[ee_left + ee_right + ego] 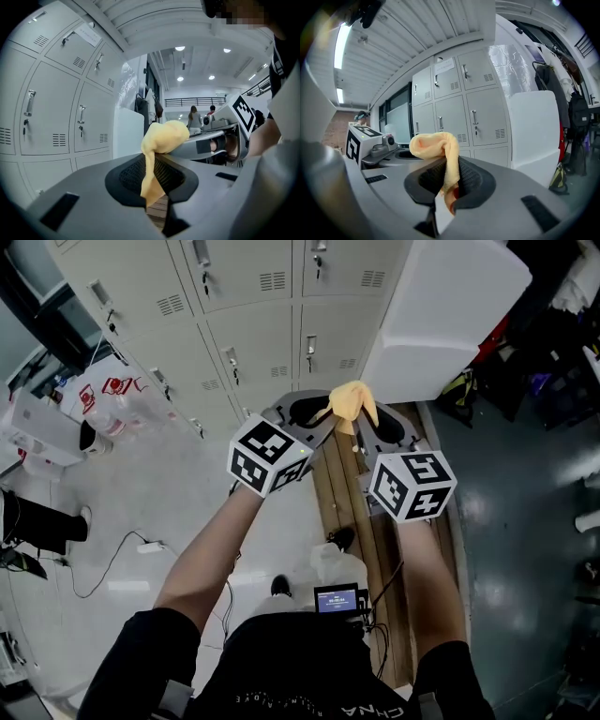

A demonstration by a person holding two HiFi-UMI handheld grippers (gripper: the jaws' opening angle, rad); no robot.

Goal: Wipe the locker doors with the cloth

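A yellow cloth (pixel 349 404) is bunched between my two grippers, held up in front of the grey locker doors (pixel 253 324). In the left gripper view the cloth (pixel 159 140) runs down into the closed jaws of my left gripper (pixel 154 199) and drapes over to the right gripper (pixel 211 143). The right gripper view shows the other end of the cloth (pixel 440 147) pinched in my right gripper (pixel 445 199). In the head view my left gripper (pixel 314 416) and right gripper (pixel 373 432) stand side by side, almost touching. The lockers (pixel 56 117) (pixel 473 112) are some way off from the jaws.
A large white box (pixel 450 315) stands to the right of the lockers. A wooden bench (pixel 349 512) runs below my arms. Plastic bags and a white case (pixel 47 427) lie at the left, with a cable (pixel 122 559) on the floor. People stand far off (pixel 193 117).
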